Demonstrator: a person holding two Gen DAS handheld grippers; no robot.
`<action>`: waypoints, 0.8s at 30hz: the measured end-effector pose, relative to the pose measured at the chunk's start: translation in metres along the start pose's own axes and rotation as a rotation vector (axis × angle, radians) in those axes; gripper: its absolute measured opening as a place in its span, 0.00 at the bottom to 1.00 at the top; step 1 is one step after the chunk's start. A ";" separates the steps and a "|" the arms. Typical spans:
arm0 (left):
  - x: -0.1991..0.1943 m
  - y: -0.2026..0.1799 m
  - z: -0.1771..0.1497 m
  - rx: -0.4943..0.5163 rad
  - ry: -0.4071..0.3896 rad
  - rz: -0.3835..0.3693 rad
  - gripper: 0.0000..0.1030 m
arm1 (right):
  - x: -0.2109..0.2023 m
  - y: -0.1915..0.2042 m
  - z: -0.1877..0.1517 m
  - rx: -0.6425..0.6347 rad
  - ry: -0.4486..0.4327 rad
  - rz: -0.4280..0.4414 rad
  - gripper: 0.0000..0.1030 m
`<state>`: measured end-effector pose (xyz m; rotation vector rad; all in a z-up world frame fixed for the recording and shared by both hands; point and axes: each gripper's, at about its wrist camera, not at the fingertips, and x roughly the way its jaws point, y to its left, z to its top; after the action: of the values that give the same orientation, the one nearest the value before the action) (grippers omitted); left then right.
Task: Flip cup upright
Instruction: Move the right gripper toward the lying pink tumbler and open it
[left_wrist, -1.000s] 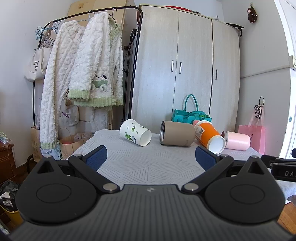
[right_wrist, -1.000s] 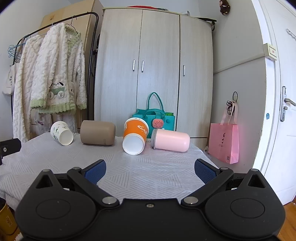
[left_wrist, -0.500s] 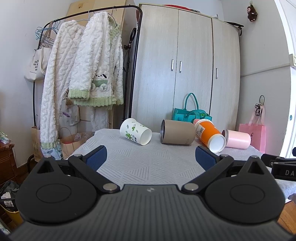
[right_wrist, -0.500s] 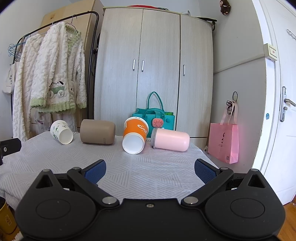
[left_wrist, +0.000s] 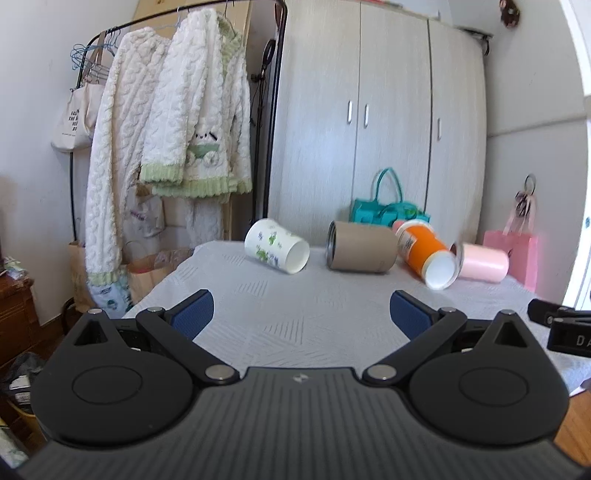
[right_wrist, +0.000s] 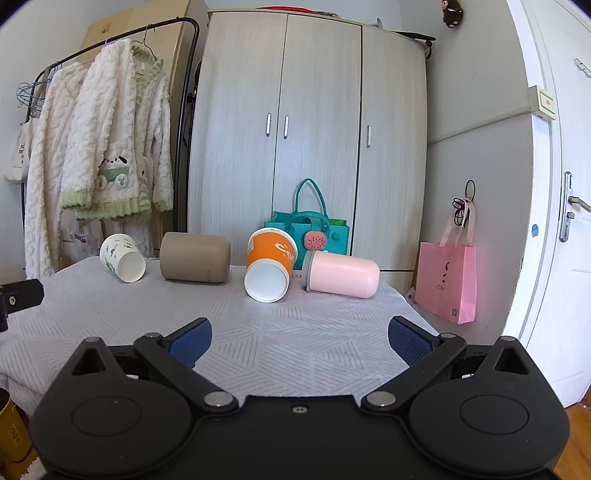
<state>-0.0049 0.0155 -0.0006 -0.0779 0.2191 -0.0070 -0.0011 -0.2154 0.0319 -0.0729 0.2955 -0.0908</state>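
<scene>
Several cups lie on their sides at the far edge of a table with a white patterned cloth (right_wrist: 295, 332): a white cup with green print (left_wrist: 276, 246) (right_wrist: 122, 257), a tan cup (left_wrist: 361, 246) (right_wrist: 195, 257), an orange cup (left_wrist: 424, 253) (right_wrist: 270, 263) and a pink cup (left_wrist: 482, 263) (right_wrist: 341, 273). My left gripper (left_wrist: 300, 314) is open and empty above the near table, well short of the cups. My right gripper (right_wrist: 299, 339) is open and empty too, facing the orange cup from a distance.
A wardrobe (right_wrist: 310, 129) stands behind the table with a teal bag (right_wrist: 308, 229) at its foot. A clothes rack with white robes (left_wrist: 166, 129) is at the left. A pink bag (right_wrist: 445, 280) hangs at the right beside a door (right_wrist: 554, 184).
Both grippers have moved a little closer to the cups. The left view has tilted slightly. The jaws stay open and the cups have not moved.
</scene>
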 end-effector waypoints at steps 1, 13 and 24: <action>0.000 -0.002 0.001 0.010 0.005 0.008 1.00 | 0.000 0.001 0.000 -0.005 0.004 0.000 1.00; 0.009 -0.034 0.040 0.058 0.192 -0.089 1.00 | 0.000 -0.017 0.019 -0.074 0.054 0.125 1.00; 0.047 -0.090 0.088 0.161 0.314 -0.306 1.00 | 0.012 -0.080 0.069 -0.168 0.138 0.297 1.00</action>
<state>0.0601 -0.0679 0.0821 0.0514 0.5182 -0.3431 0.0243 -0.2917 0.1007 -0.1889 0.4486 0.2249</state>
